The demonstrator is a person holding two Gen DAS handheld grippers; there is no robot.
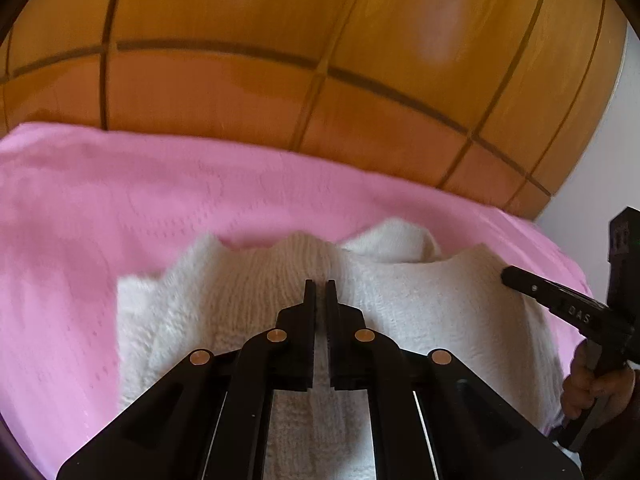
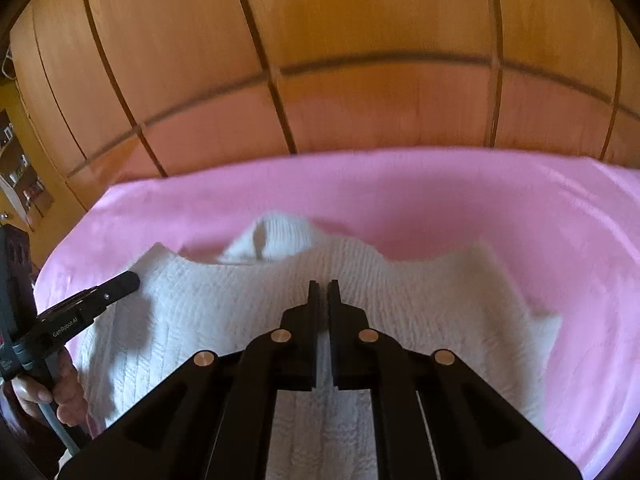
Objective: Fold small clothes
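Note:
A white knitted garment (image 1: 420, 300) lies spread on a pink sheet (image 1: 120, 208); it also shows in the right wrist view (image 2: 224, 304). A rolled cuff or collar sticks up at its far edge (image 2: 280, 236). My left gripper (image 1: 320, 286) hovers over the garment's middle with its jaws almost together and nothing between them. My right gripper (image 2: 323, 286) stands the same way over the garment. Each gripper shows in the other's view: the right one (image 1: 508, 274) at the garment's right edge, the left one (image 2: 130, 282) at its left edge.
The pink sheet (image 2: 480, 200) covers a bed. Behind it stands a wooden panelled wardrobe (image 1: 280, 60) with dark seams. A white wall (image 1: 628, 140) is at the far right. Shelves with small items (image 2: 16, 168) show at the far left.

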